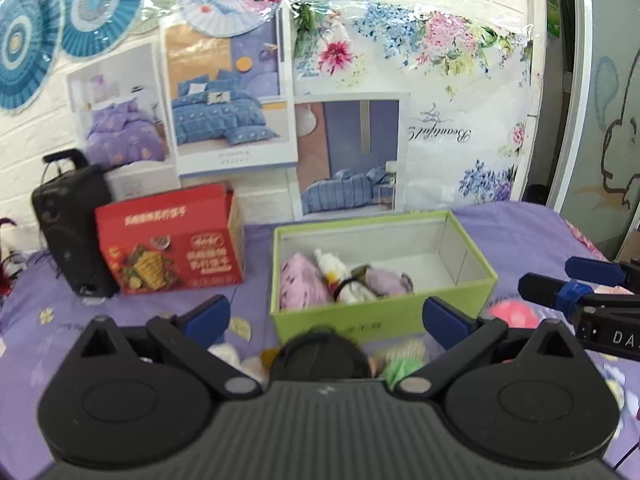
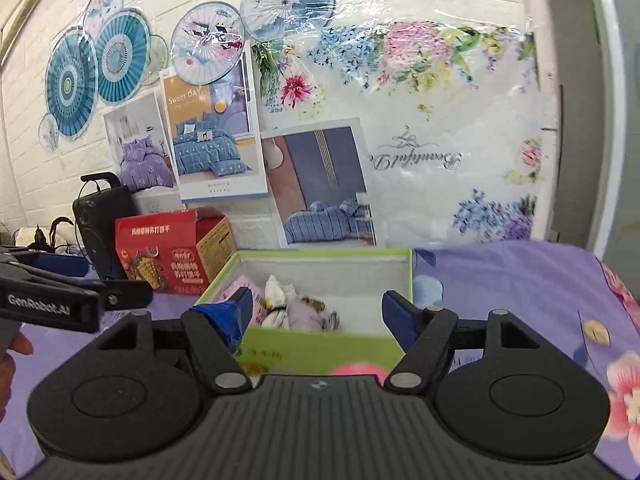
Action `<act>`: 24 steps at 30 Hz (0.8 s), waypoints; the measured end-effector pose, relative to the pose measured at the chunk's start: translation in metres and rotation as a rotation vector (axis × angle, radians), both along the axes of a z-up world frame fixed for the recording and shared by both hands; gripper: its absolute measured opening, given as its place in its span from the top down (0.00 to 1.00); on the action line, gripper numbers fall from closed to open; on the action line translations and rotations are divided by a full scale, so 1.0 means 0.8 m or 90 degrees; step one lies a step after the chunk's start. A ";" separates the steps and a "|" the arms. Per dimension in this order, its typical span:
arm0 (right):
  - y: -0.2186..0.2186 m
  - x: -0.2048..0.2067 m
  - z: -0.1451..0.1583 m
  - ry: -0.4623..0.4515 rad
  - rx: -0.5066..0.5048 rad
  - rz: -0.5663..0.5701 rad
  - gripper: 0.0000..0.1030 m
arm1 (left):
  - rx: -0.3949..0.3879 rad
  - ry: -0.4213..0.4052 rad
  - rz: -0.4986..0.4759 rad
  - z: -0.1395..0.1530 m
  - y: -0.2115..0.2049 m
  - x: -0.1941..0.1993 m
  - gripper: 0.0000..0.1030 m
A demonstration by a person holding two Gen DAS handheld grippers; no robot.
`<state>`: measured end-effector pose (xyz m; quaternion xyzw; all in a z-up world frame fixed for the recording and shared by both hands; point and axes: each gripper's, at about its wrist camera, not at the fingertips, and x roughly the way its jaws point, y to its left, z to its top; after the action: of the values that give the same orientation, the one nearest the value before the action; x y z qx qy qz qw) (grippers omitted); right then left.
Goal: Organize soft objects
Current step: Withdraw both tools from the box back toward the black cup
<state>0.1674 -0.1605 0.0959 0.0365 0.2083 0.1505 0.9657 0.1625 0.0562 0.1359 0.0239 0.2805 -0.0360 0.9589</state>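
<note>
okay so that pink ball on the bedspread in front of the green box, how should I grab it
Grip the pink ball across its middle, coming down from above. It is round, so any axis works, but the green box wall stands close behind it, so keep the fingers clear of that side.

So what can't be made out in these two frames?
- Left wrist view: soft items before the green box, hidden by the left gripper body and blurred.
- Both views: pink ball, partly hidden by gripper bodies.
- Box contents: blurred, kinds unclear.
</note>
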 end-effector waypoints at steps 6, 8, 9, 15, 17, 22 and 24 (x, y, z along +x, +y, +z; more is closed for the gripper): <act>0.016 -0.062 -0.069 0.065 0.016 -0.011 0.44 | 0.001 0.062 0.030 -0.062 0.017 -0.066 0.01; 0.024 -0.074 -0.096 0.102 0.024 -0.007 0.44 | -0.002 0.091 0.042 -0.085 0.022 -0.078 0.01; 0.027 -0.078 -0.109 0.119 0.031 -0.001 0.44 | -0.003 0.103 0.046 -0.097 0.025 -0.083 0.01; 0.049 -0.089 -0.155 0.170 0.036 0.025 0.44 | -0.014 0.149 0.074 -0.144 0.040 -0.094 0.01; 0.052 -0.092 -0.158 0.165 0.034 0.025 0.44 | -0.010 0.156 0.080 -0.153 0.042 -0.094 0.01; 0.067 -0.088 -0.137 0.123 0.024 0.069 0.44 | -0.036 0.176 0.102 -0.161 0.064 -0.085 0.01; 0.077 -0.081 -0.123 0.093 0.008 0.091 0.43 | -0.041 0.172 0.119 -0.159 0.078 -0.083 0.01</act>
<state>0.1029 -0.0987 -0.0022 0.0388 0.2795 0.2175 0.9344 0.0959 0.1183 0.0088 -0.0380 0.4067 0.0419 0.9118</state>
